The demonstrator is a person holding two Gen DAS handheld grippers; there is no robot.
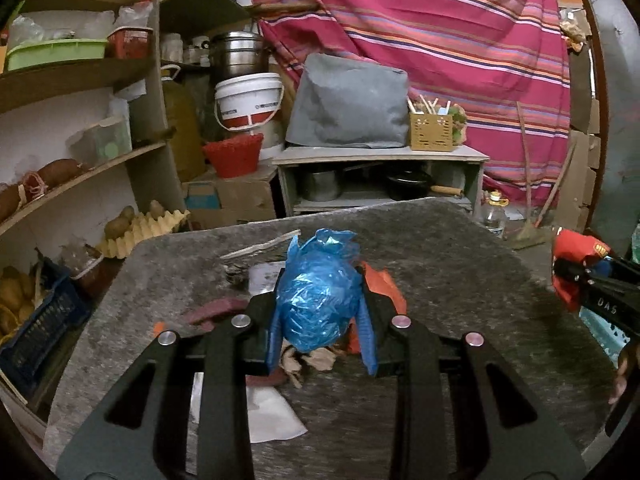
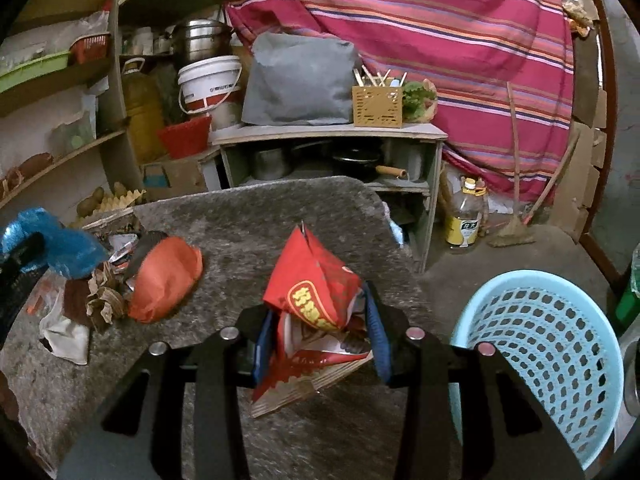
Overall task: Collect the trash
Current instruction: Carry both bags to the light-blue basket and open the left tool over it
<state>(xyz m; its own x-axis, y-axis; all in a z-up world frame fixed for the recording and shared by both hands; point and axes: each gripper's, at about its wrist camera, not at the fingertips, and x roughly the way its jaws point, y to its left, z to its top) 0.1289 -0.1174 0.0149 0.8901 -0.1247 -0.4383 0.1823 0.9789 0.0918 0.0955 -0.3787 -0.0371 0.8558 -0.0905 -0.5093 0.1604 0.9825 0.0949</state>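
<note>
Both wrist views are dim, indoor, flat light with a slight magenta cast, no clear source visible. Heavy fisheye: black vignette in all corners, the wooden shelf boards (image 1: 76,76) at the left bow hard, and the edges go soft. Centre is acceptably sharp; compression smear on the grey felt-covered table top (image 1: 460,264). Small specular glints on the crumpled blue plastic bag (image 1: 316,300) and the stacked steel pots (image 2: 200,38). Shadows soft and weak, deepest inside the low grey cabinet (image 2: 320,160). The pale blue perforated plastic basket (image 2: 552,344) at lower right reads slightly blurred.
</note>
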